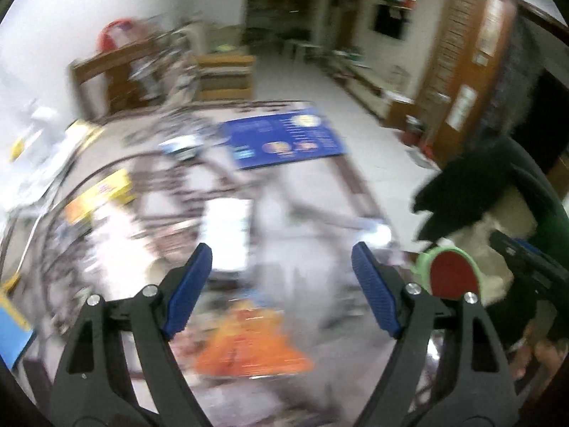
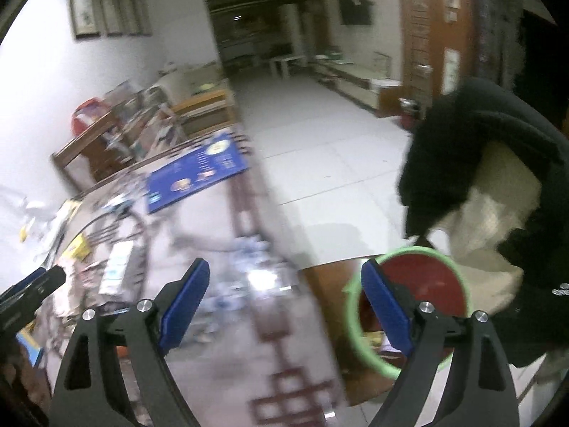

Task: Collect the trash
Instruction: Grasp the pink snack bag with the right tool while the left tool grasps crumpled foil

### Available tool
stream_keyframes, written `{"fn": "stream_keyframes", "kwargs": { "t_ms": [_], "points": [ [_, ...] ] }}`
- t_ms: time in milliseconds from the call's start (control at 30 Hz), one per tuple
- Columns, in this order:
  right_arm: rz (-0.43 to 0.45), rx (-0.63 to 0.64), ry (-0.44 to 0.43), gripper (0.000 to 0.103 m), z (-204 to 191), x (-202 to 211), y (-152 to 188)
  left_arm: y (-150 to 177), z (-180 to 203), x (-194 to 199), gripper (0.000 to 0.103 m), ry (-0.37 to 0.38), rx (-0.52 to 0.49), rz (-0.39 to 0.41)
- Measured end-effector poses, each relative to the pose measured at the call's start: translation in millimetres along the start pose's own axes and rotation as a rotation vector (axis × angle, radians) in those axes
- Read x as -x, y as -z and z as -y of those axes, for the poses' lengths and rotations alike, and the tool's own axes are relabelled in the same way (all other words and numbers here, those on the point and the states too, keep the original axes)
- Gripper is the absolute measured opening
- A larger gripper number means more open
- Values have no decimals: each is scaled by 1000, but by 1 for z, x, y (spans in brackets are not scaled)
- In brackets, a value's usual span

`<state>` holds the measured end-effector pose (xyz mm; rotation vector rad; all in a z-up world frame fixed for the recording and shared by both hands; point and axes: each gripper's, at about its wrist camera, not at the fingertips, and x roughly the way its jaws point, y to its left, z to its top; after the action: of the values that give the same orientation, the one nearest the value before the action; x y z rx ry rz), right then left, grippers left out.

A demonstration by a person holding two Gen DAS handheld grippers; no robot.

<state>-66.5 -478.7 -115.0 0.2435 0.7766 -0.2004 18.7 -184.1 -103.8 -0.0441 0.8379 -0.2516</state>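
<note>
Both views are motion-blurred. My left gripper [image 1: 281, 284] is open and empty above a cluttered table [image 1: 313, 192]. Below it lies an orange wrapper [image 1: 249, 348], beyond it a white carton [image 1: 227, 227] and a yellow packet [image 1: 103, 192]. My right gripper [image 2: 284, 299] is open and empty over the table's right edge [image 2: 249, 213]. A red bin with a green rim [image 2: 412, 284] stands on the floor right of the table, partly behind my right finger; it also shows in the left wrist view [image 1: 450, 274]. Crumpled blue-white wrappers [image 2: 249, 267] lie ahead of the right gripper.
A blue printed board [image 1: 284, 138] lies at the table's far end, also seen in the right wrist view [image 2: 199, 178]. A chair draped with dark clothing [image 2: 473, 163] stands right of the bin. Wooden shelves [image 1: 117, 74] line the left wall. Tiled floor [image 2: 320, 149] stretches beyond.
</note>
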Motion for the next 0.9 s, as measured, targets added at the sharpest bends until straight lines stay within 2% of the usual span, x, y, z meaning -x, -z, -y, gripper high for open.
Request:
{"fn": "stream_keyframes", "kwargs": {
  "t_ms": [133, 267, 400, 467, 567, 667, 833, 900],
  "points": [
    [-37, 61, -108, 84, -54, -3, 4, 7, -86, -3, 78, -108, 167, -25],
    [-71, 164, -216, 84, -126, -6, 6, 22, -157, 1, 78, -188, 280, -47],
    [-188, 259, -413, 83, -210, -28, 9, 38, -203, 5, 78, -225, 316, -66],
    [-250, 314, -471, 83, -256, -49, 12, 44, -220, 7, 78, -222, 324, -73],
    [-312, 354, -501, 84, -303, -76, 17, 51, -239, 7, 78, -215, 320, -83],
    [-392, 409, -492, 84, -345, -109, 22, 56, -258, 1, 78, -204, 312, -103],
    [-491, 493, -431, 84, -383, -148, 41, 60, -281, -10, 78, -182, 323, -124],
    [-533, 508, -415, 85, -385, -158, 50, 60, -287, -13, 78, -176, 324, -122]
  ]
}}
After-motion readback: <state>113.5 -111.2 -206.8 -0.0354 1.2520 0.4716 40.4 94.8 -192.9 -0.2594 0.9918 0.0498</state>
